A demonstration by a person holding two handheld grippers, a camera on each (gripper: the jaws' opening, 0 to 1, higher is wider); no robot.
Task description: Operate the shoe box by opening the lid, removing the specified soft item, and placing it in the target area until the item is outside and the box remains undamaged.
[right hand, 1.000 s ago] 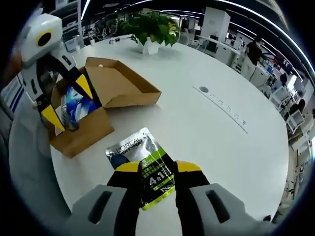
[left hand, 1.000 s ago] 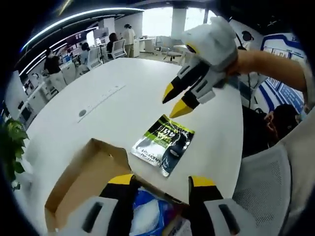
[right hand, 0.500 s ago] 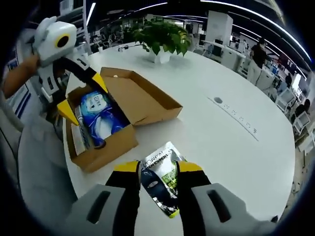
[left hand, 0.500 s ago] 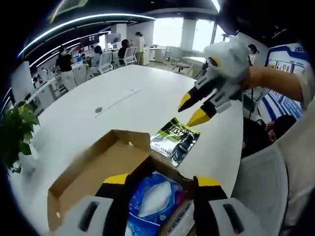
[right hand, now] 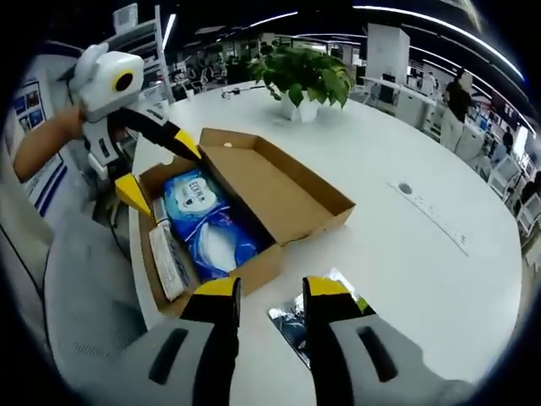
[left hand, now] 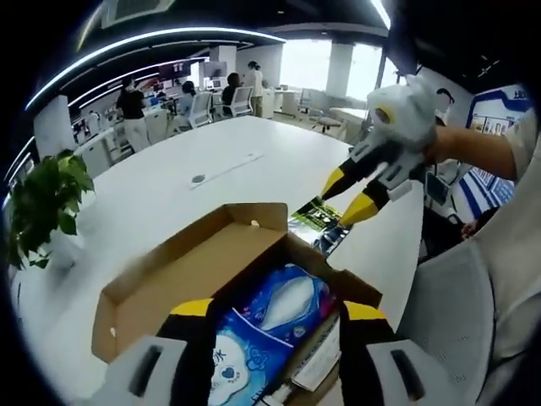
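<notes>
The brown shoe box [left hand: 161, 279] [right hand: 279, 254] stands open on the white table, its lid [right hand: 287, 182] folded back flat. Inside lies a soft blue pack [left hand: 270, 326] [right hand: 207, 224], with a white item [right hand: 169, 258] along one side. My left gripper [left hand: 279, 317] [right hand: 161, 169] hangs open over the box's near end, its jaws wide apart around nothing. A green and silver pouch [left hand: 319, 224] [right hand: 292, 326] lies flat on the table beside the box. My right gripper [right hand: 272, 292] [left hand: 342, 201] is open just above the pouch, not touching it.
A potted plant [right hand: 304, 76] [left hand: 42, 203] stands on the table beyond the box. A cable outlet [left hand: 199, 178] [right hand: 404, 189] sits in the tabletop. A grey chair [left hand: 473, 313] is at the table's edge. People work at desks far behind.
My left gripper has drawn closer over the box, so the blue pack lies between its jaws. My right gripper has pulled back from the pouch, which still lies on the table.
</notes>
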